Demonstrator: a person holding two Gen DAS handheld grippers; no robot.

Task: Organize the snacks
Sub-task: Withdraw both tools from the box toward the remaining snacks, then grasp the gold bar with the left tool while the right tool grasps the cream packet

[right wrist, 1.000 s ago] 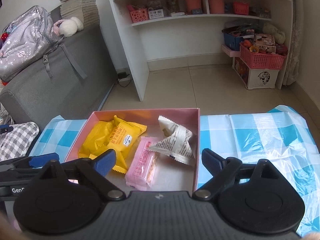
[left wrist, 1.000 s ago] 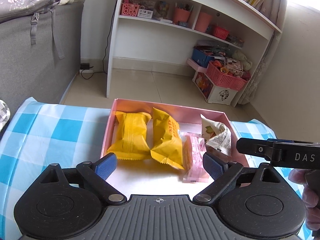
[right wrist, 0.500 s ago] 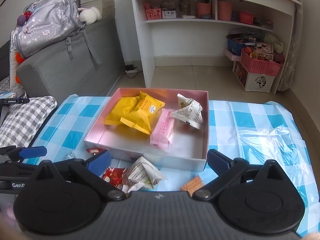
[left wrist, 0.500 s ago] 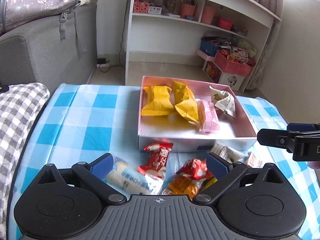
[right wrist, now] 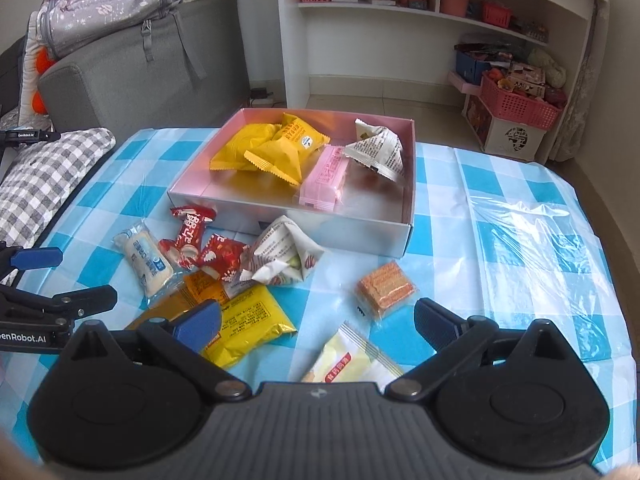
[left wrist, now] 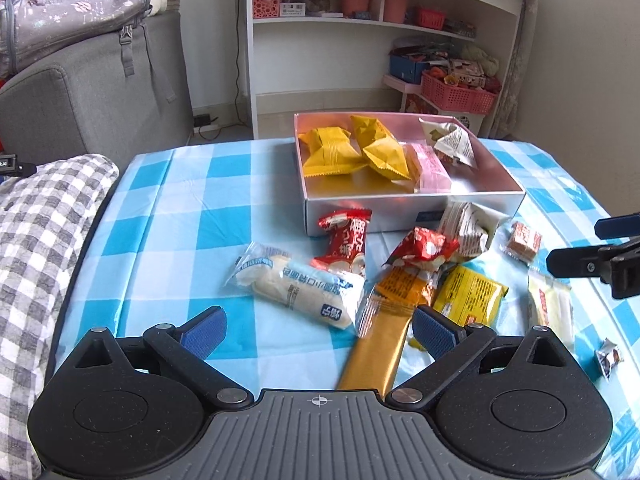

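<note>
A pink box [left wrist: 412,202] [right wrist: 288,224] on the blue checked tablecloth holds two yellow packs [left wrist: 332,152], a pink pack [right wrist: 326,176] and a white triangular pack [right wrist: 378,152]. In front of it lie several loose snacks: a white-blue bun pack [left wrist: 300,284], red candies [left wrist: 346,240], a gold bar [left wrist: 376,344], a yellow pack [right wrist: 248,320], an orange wafer square [right wrist: 386,286] and a pale pack [right wrist: 352,360]. My left gripper [left wrist: 318,332] is open and empty above the bun pack and gold bar. My right gripper [right wrist: 318,320] is open and empty above the pale pack.
A grey checked cushion [left wrist: 36,220] lies at the table's left edge. A grey sofa [left wrist: 100,88] with a backpack stands behind it. A white shelf unit [left wrist: 360,40] and pink baskets [left wrist: 456,96] stand on the floor beyond the table. A small dark candy [left wrist: 608,358] lies at the right.
Both grippers have pulled back and up from over the box, toward the near table edge. The loose snacks in front of the box have come into view. Both stay open.
</note>
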